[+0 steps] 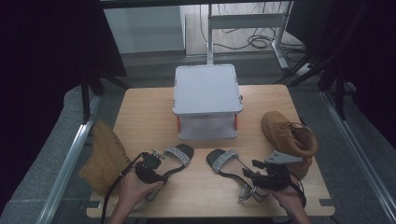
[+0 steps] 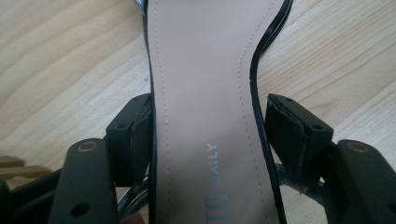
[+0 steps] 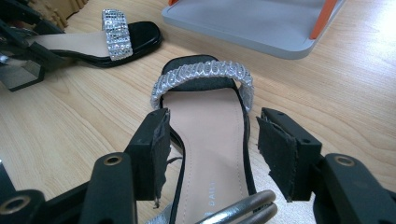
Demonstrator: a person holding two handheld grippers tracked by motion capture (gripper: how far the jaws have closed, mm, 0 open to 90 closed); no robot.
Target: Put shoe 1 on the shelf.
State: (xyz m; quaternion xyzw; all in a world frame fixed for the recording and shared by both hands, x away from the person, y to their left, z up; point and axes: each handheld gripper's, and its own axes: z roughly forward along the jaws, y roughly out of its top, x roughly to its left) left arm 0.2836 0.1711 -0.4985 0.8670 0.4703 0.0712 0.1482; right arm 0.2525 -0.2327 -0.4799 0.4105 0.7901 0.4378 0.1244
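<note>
Two black sandals with glittering silver toe straps lie side by side on the wooden table (image 1: 149, 116). My left gripper (image 1: 156, 162) straddles the left sandal (image 1: 176, 155) near its heel. In the left gripper view, the beige insole (image 2: 205, 93) runs between the pads of that gripper (image 2: 210, 107); one pad (image 2: 140, 135) rests at the sandal's edge, while a thin gap remains at the other, so it is open. My right gripper (image 1: 252, 179) is open around the right sandal (image 1: 223, 161). Its jaws (image 3: 212, 116) stand clear of that sandal (image 3: 210, 126) on both sides.
A grey two-level stand (image 1: 207, 100) occupies the middle back of the table. One tan boot (image 1: 106, 156) lies at the left edge and another tan boot (image 1: 287, 135) at the right. The left sandal (image 3: 98, 42) and the stand's base (image 3: 261, 23) appear in the right gripper view.
</note>
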